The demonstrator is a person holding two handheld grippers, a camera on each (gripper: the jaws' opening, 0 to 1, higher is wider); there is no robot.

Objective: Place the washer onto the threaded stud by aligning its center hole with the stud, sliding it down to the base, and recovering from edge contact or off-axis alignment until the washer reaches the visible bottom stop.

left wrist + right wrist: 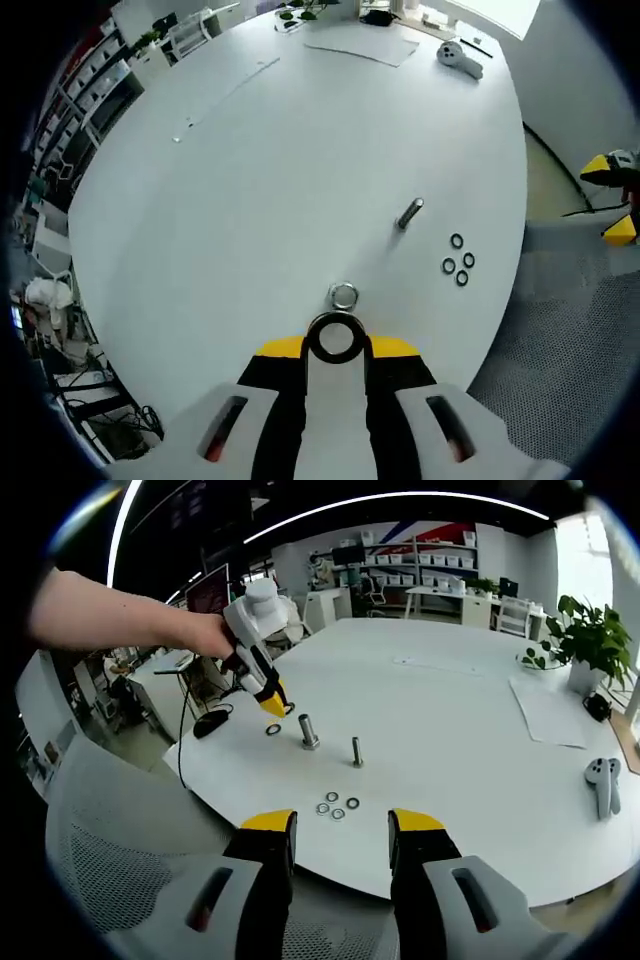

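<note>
The left claw (336,338) pinches a small, hard, light, slippery washer (335,339) by its thin rim above the white worktop (250,180), away from the threaded stud (409,213), while the right claw (340,830) hangs open and holds nothing.

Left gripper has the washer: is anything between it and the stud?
Nothing visible. The washer in the left gripper sits just short of the stud; the second bolt and loose washers lie off to one side.
</note>
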